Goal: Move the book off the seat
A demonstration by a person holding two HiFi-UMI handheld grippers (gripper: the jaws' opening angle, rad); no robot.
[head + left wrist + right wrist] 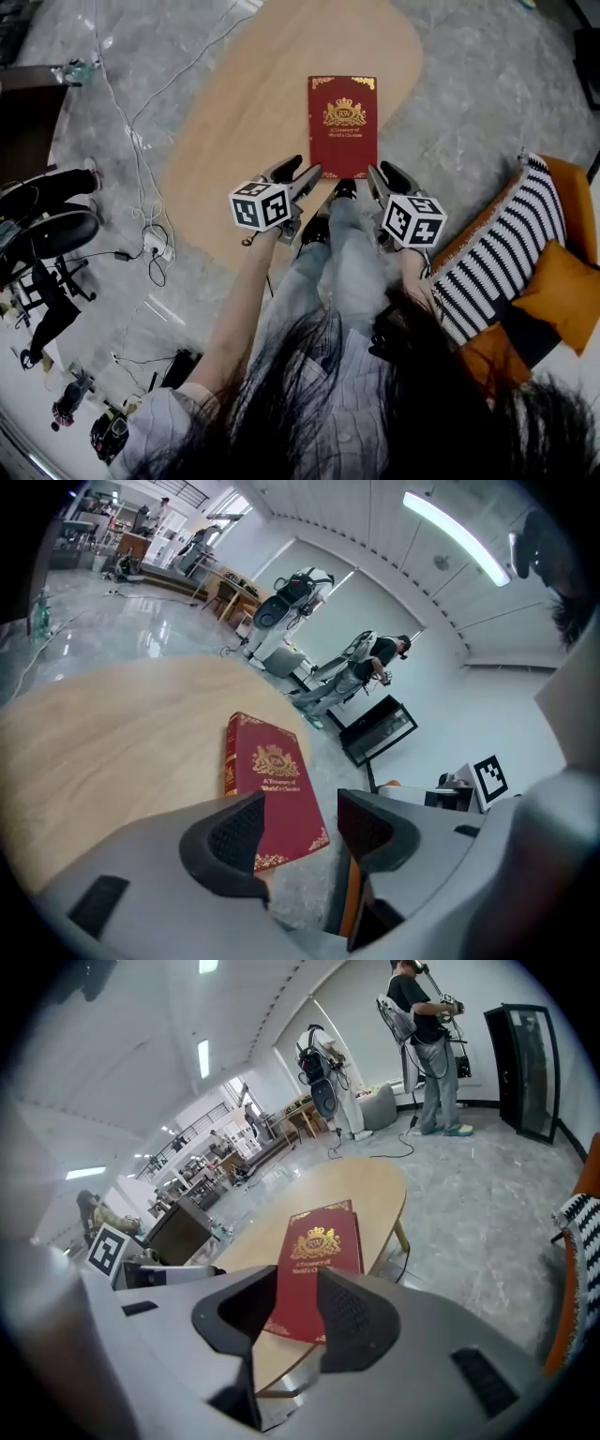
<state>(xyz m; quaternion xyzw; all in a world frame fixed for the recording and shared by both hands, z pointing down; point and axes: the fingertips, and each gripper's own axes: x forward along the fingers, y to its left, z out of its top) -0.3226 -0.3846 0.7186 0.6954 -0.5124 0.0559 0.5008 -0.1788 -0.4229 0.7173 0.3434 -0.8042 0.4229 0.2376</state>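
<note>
Red book (pixel 343 126) lies flat at the near edge of an oval wooden table (pixel 234 122) on a grey marble floor (pixel 487 94). Left gripper (pixel 298 178) and right gripper (pixel 382 180) are both released and empty. An orange seat (pixel 574 197) stands at right.

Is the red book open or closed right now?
Closed: the book lies flat on the table, its front cover with the gold crest facing up.

Near edge of book (pixel 314 1251) hid behind fingers (pixel 352 1312), right gripper view; orange seat (pixel 577 211) cut off rt, head view.
</note>
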